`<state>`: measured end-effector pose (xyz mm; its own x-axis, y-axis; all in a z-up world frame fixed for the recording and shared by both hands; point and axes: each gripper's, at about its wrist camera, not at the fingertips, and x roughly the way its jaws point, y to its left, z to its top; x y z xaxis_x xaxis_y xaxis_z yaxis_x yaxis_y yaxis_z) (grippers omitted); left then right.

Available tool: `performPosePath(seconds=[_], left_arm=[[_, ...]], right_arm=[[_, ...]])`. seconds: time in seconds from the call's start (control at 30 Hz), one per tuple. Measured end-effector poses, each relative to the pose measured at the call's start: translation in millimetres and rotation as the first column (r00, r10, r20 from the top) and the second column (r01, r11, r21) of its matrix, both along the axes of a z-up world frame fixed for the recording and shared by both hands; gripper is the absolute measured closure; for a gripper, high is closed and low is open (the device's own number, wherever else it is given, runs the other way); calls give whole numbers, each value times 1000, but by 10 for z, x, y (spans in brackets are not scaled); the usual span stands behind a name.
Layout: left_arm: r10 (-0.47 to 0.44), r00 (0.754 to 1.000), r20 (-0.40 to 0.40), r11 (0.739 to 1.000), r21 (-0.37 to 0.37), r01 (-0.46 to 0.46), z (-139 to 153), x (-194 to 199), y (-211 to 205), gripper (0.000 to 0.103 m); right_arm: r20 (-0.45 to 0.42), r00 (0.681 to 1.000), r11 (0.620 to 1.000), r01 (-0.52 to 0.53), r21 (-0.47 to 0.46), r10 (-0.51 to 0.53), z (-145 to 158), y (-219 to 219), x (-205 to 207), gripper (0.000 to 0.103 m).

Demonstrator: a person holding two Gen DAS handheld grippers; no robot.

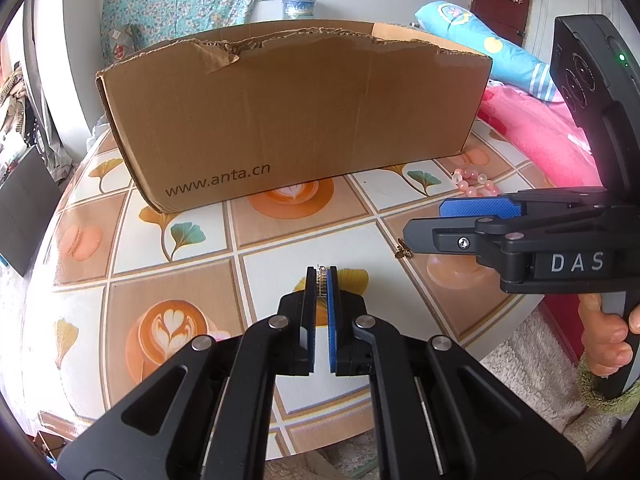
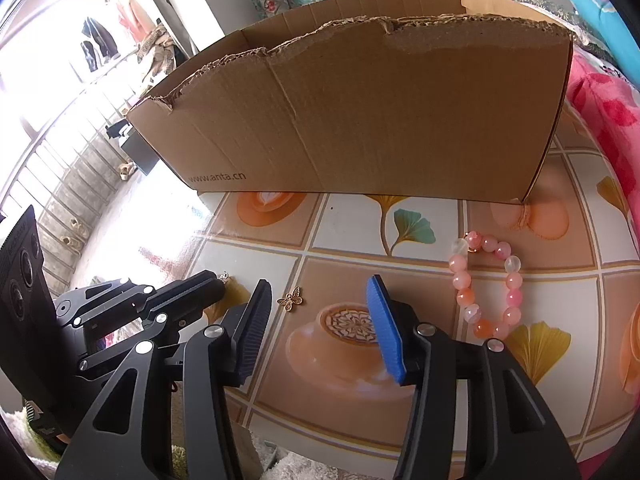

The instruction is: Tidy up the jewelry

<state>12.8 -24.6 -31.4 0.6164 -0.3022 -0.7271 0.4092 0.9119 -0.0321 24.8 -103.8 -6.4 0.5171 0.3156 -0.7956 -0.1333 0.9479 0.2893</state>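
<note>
My left gripper (image 1: 321, 280) is shut on a small metal trinket (image 1: 321, 274) whose loop sticks out above the pads, low over the table. In the right wrist view the trinket (image 2: 224, 277) shows at the tip of the left gripper (image 2: 218, 284). My right gripper (image 2: 320, 300) stands open with nothing pressed between its pads. A gold butterfly charm (image 2: 291, 300) lies on the table just inside its left fingertip. In the left wrist view the charm (image 1: 404, 252) sits below the right gripper (image 1: 424, 220). A pink bead bracelet (image 2: 488, 284) lies flat to the right.
A torn-rimmed cardboard box (image 1: 288, 120) stands open-topped across the far side of the round table (image 1: 280, 236), which has a patterned cloth. Pink bedding (image 1: 540, 136) lies beyond the table's right edge. A hand (image 1: 608, 340) holds the right gripper's handle.
</note>
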Motion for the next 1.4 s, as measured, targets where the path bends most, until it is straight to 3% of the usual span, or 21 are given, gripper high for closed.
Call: performPosePath(seconds=[0.23,0.43,0.57,0.7,0.83,1.13,1.4], left_arm=[[8,1000,-9,1000,-26,-8,-1,6,31,99],[22,1000,-13,999,-40,-23,-3,3,43,99],[16,1000,-3,999,-28,-16,-7,-10,33,99],[10,1000,-5,1000,-28,-10,-5,4,36,99],[16,1000,-3,999,-27,-17,-5,8,69,99],[9,1000,-3,1000,-19,-9,-2,18,54,99],[6,1000,-3,1000,-20,-6,-1,19,66,99]], right_arm=[[-6,1000,1000,19,14,-18,-7,-21,6,54],[78,997,1000,8,8,-9,129,-25,-151,54],[99,994,996,-47,-70,53,172,91,-242,55],[50,993,986,-97,-135,104,67,194,-223,67],[39,994,983,-99,-154,106,36,224,-221,70],[49,976,932,-185,-312,210,-7,473,-136,78],[31,973,919,-206,-336,229,41,373,-31,86]])
